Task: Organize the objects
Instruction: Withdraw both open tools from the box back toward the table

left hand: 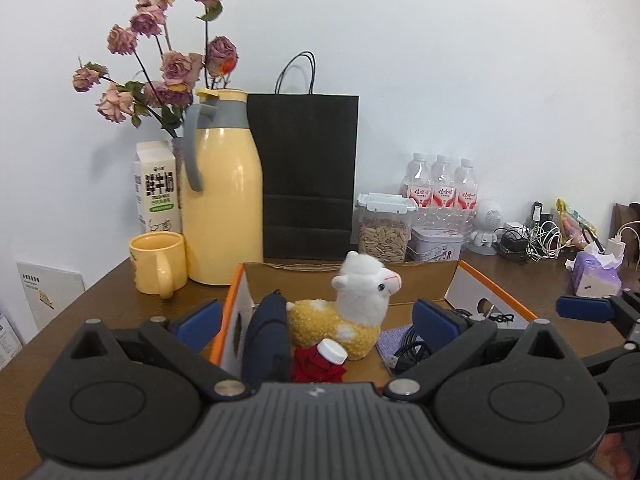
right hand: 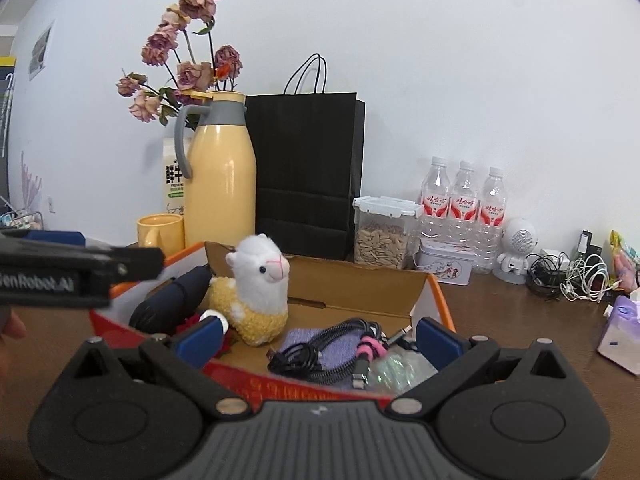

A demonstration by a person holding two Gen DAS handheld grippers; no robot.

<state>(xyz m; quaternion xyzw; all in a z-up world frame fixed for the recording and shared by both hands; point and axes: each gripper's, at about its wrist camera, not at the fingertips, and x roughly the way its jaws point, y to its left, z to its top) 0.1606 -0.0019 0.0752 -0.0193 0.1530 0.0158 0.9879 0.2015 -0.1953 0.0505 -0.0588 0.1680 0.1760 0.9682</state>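
A white-and-yellow plush alpaca point(left hand: 356, 308) with a pink muzzle is sitting in an orange-edged cardboard box point(left hand: 232, 300), beside a navy pouch point(left hand: 266, 340), a red rose point(left hand: 318, 368) and black cables point(right hand: 320, 348) on a lilac cloth point(right hand: 304, 338). Behind it a pale yellow flask point(left hand: 222, 192) with a grey handle is standing by a yellow mug point(left hand: 158, 266), a black bag point(left hand: 308, 176), faded pink roses point(left hand: 168, 64) and red-labelled clear bottles point(left hand: 442, 184). The table point(left hand: 104, 304) is showing dark brown.

In the right wrist view the milk carton point(right hand: 173, 184) is largely hidden behind the yellow flask point(right hand: 220, 184), and the red flower point(right hand: 192, 322) is mostly covered by a blue finger pad point(right hand: 199, 337). The tissue pack point(right hand: 624, 332) is cut off at the right edge
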